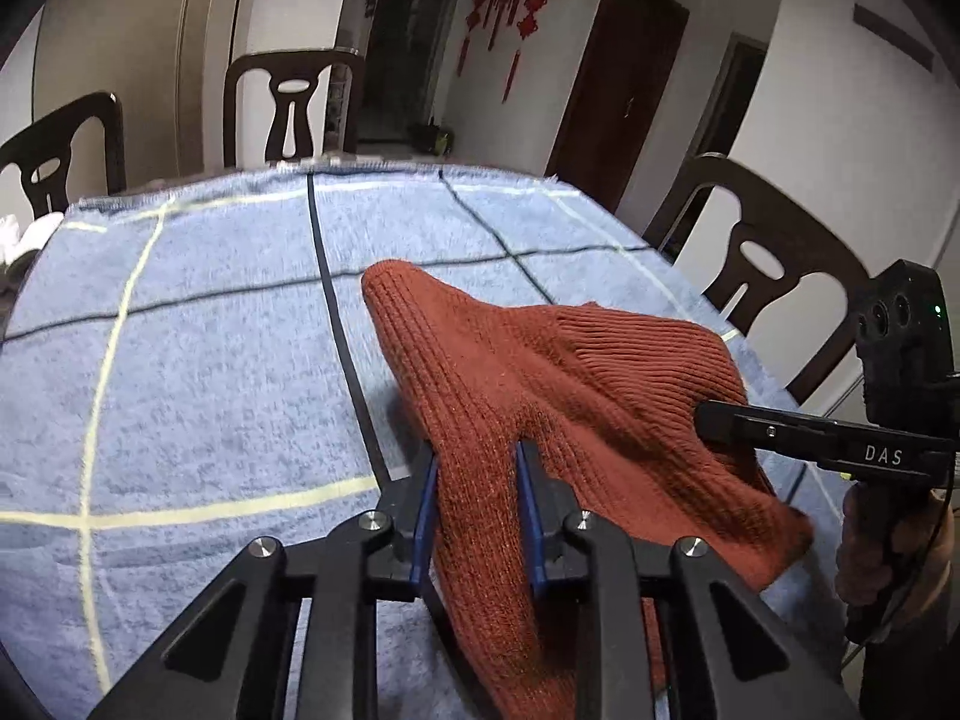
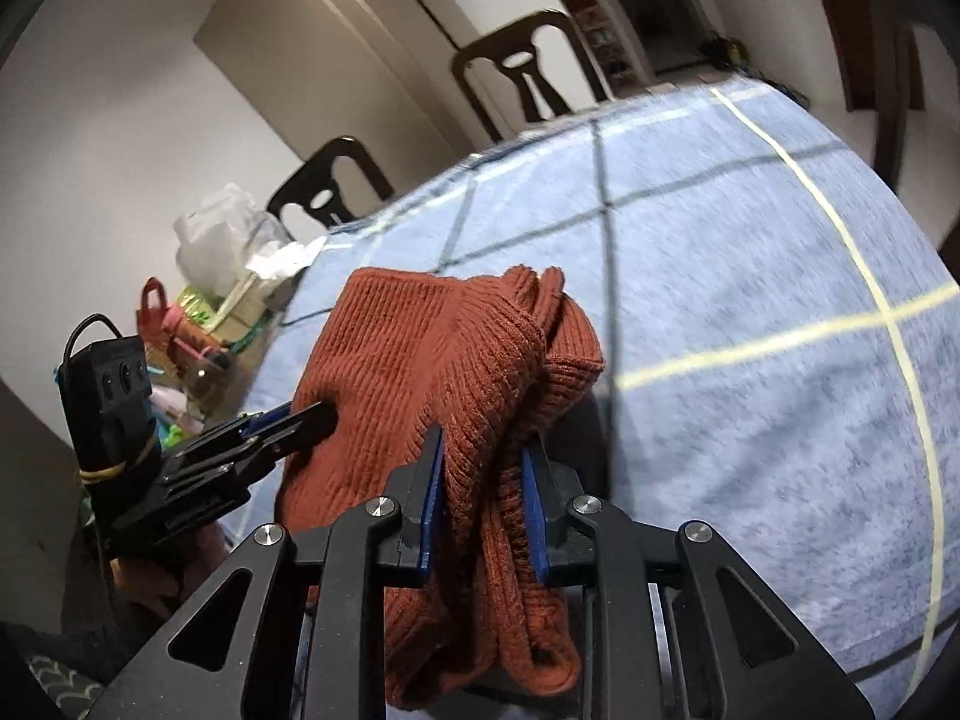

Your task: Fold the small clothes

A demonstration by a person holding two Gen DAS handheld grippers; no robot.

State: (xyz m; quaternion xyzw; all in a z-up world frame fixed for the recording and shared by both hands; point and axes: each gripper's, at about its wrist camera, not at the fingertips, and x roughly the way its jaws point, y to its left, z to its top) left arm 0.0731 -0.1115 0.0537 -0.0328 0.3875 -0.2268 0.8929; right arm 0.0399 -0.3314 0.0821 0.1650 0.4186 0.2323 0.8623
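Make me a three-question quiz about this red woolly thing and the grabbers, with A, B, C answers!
1. Where is the knitted garment?
A. over the blue checked cloth
B. on a chair
C. on the floor

2. What colour is the garment?
A. green
B. rust red
C. yellow

3. What is the left gripper doing?
A. hanging open
B. pinching the garment
C. holding a cup

Answers: 1 A, the blue cloth lies under it. 2 B, its ribbed knit is rust red. 3 B, knit fills the gap between its blue pads; the right gripper grips too.
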